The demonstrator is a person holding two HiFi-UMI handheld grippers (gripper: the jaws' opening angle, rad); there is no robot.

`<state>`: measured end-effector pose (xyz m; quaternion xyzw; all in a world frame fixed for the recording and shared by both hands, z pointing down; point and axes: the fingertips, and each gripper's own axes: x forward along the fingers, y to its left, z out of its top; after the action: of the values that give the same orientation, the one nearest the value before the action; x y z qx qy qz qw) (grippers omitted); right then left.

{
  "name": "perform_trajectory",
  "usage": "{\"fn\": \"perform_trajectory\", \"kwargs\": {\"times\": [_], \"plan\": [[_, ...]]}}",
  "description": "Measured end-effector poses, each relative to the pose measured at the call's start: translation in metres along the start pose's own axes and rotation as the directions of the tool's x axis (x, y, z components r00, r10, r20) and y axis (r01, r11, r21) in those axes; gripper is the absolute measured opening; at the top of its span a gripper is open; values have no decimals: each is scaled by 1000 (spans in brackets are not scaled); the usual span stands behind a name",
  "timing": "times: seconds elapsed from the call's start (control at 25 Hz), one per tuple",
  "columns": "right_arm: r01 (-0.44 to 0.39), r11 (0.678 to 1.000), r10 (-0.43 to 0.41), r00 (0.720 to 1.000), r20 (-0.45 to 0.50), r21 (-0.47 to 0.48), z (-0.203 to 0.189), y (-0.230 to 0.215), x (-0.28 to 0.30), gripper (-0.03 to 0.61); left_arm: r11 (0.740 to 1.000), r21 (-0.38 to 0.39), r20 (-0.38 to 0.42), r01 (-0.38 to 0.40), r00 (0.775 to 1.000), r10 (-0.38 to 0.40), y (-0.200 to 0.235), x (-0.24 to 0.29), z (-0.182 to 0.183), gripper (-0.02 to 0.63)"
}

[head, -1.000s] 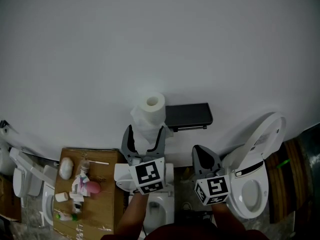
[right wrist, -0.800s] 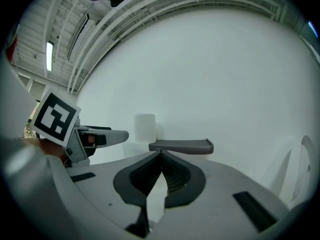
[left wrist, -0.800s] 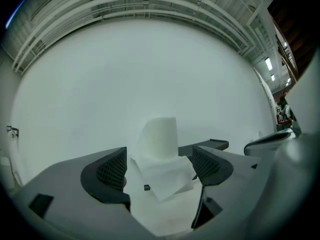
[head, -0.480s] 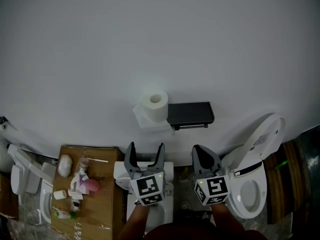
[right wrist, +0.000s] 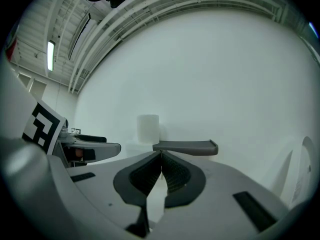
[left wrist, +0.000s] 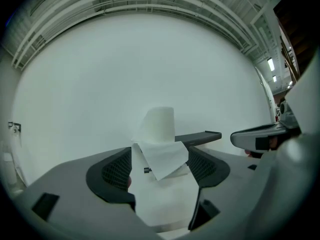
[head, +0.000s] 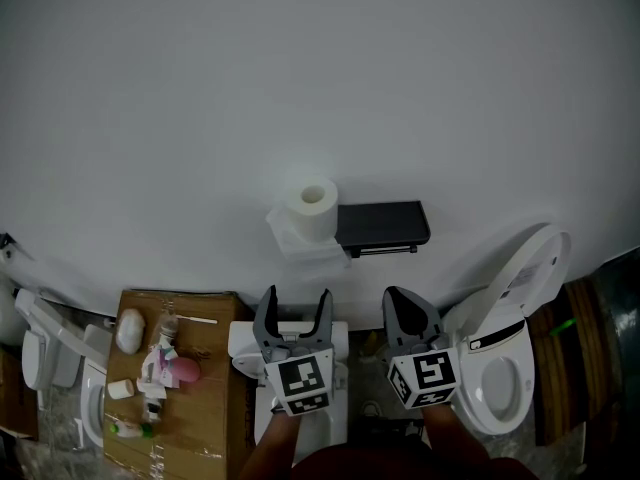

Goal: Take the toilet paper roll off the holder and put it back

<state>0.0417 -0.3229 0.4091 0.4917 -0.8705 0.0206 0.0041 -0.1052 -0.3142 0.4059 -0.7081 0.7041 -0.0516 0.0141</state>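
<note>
The white toilet paper roll stands on end on the wall holder, just left of its black shelf, with a loose sheet hanging below it. My left gripper is below the roll and apart from it. Its jaws are closing a little, still wide, with nothing between them. In the left gripper view the roll and its hanging sheet lie straight ahead beyond my left gripper. My right gripper hangs shut and empty under the shelf. In the right gripper view the roll stands behind the shelf.
A toilet with a raised lid stands at the right. A cardboard box with several toiletries is at the left. A white toilet tank sits under the left gripper. Another toilet is at the far left.
My left gripper has drawn back from around the roll toward me. The roll stays on the holder. The right gripper has not moved.
</note>
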Motion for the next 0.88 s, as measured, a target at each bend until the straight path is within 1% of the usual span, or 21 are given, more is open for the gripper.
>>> {"fn": "perform_trajectory", "kwargs": {"times": [0.04,0.08,0.12,0.16,0.24,0.28,0.4,0.52,0.64,0.72,0.88], "plan": [[0,1000,0,1000,-1,0,0,0,0,17,1000,-2,10,-11,1000,11,1,-2,1,363],[-1,1000,1,1000,-1,0,-1,1,0,17,1000,-5,22,-25,999,26,3,-4,2,275],[-2,1000,2,1000,-1,-2,-1,1,1,17,999,-7,33,-37,999,37,5,-5,3,170],[-3,1000,3,1000,-1,-2,-1,1,1,17,999,-7,40,-43,998,43,5,-7,4,110],[-7,1000,7,1000,-1,-4,0,2,1,17,999,-11,50,-39,998,39,5,-9,5,57],[-10,1000,10,1000,-2,-8,0,3,1,17,999,-18,56,-33,998,34,5,-10,6,16],[-14,999,14,1000,0,-28,2,4,1,17,999,-51,88,-16,996,21,3,-12,13,15],[-8,999,9,1000,10,-34,5,4,0,17,998,-54,102,-16,995,21,3,-15,17,15],[-11,999,12,1000,10,-31,4,5,1,17,997,-75,127,-6,992,16,1,-15,23,15],[-13,1000,14,1000,12,-28,5,5,2,17,998,-69,128,-4,992,13,1,-16,24,15],[-14,999,14,1000,13,-29,5,6,2,17,999,-41,101,-12,995,16,3,-15,15,15]]}}
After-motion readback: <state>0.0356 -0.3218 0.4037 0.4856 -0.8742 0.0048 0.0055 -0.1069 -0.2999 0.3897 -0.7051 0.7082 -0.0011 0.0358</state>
